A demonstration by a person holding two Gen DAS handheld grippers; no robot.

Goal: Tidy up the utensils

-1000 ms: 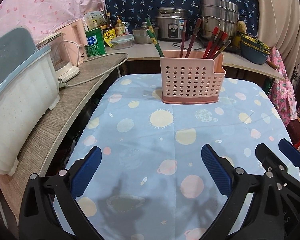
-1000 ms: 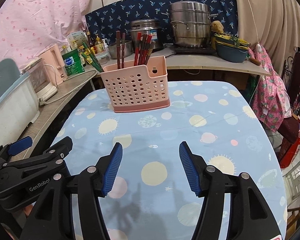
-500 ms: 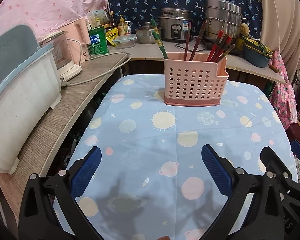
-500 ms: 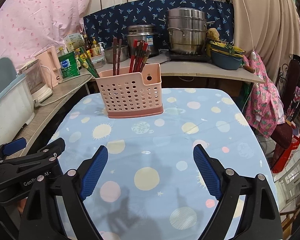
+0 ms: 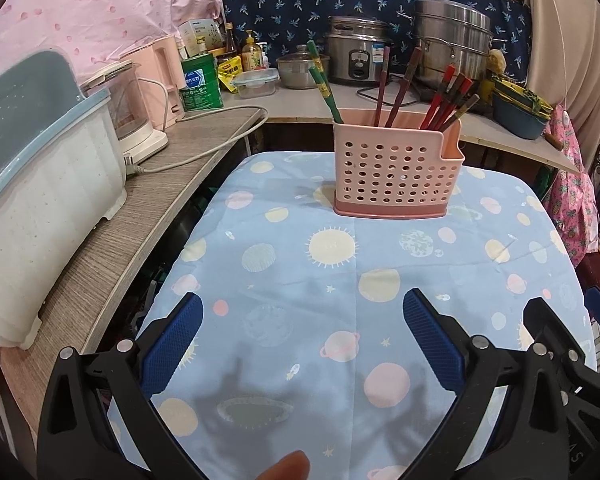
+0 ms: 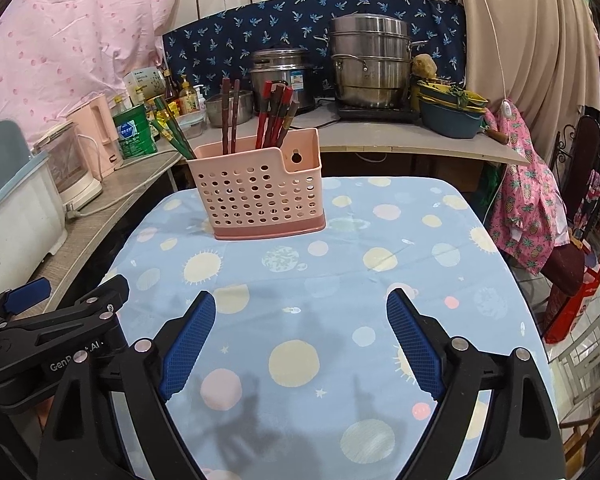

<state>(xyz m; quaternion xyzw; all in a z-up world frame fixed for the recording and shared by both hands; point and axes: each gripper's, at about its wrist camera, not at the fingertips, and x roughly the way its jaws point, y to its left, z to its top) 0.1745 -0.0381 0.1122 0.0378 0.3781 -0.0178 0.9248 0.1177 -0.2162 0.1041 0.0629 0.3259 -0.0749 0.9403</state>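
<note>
Both grippers hover over the planet-print tablecloth (image 5: 340,280); the left gripper (image 5: 302,312) stands wide with nothing between its pads; the right gripper (image 6: 300,312) has just been opening, its jaws bare too. Well ahead of both stands the pink perforated holder (image 6: 258,196), upright; chopsticks (image 6: 274,114) stick out of its top.

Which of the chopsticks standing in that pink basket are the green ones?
The green chopsticks are the pair at the left end of the pink basket, leaning left toward the counter. The others are dark red or red-handled and stand further right.
</note>
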